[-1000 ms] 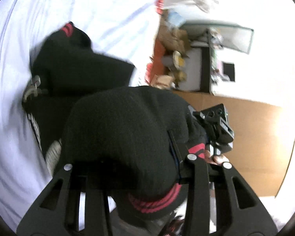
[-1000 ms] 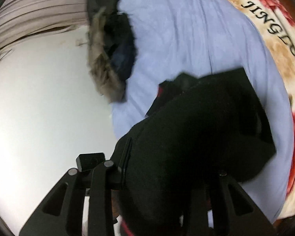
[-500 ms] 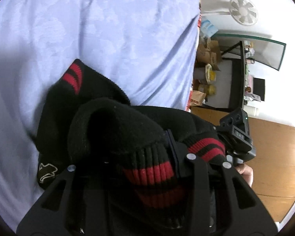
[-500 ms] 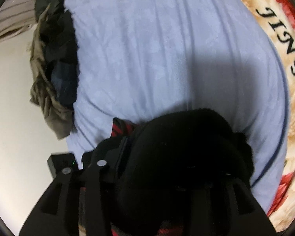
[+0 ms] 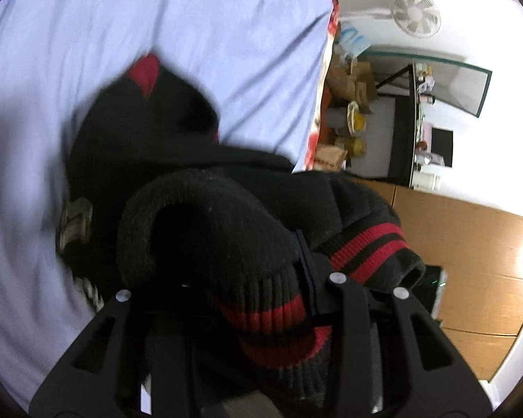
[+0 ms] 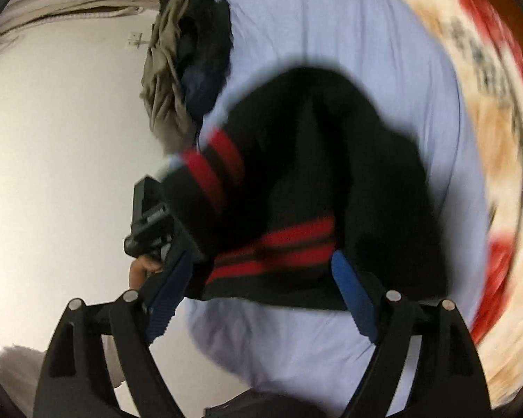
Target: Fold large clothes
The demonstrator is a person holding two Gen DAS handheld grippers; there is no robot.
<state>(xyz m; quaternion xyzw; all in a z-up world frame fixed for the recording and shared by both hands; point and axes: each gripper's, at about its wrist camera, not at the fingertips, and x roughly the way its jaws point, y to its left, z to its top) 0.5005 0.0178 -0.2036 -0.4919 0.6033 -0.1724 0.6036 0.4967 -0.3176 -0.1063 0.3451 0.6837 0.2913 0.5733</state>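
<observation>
A black knit sweater with red stripes (image 5: 205, 216) lies bunched on the lilac bedsheet (image 5: 191, 21). My left gripper (image 5: 240, 278) is shut on its ribbed hem, which bulges between the fingers. In the right wrist view the same sweater (image 6: 331, 174) lies on the sheet just beyond my right gripper (image 6: 261, 278), whose blue-padded fingers (image 6: 352, 285) stand wide apart with nothing between them. The other gripper (image 6: 153, 223) shows at the sweater's left end.
A pile of dark and tan clothes (image 6: 181, 55) lies at the bed's far edge by the white wall. A floral blanket (image 6: 498, 132) borders the sheet on the right. Beyond the bed edge stand cluttered boxes (image 5: 348, 104) and a wooden floor (image 5: 470, 244).
My right gripper has let go of the sweater and opened; the sweater has dropped onto the sheet. My left gripper keeps its hold and has shifted slightly.
</observation>
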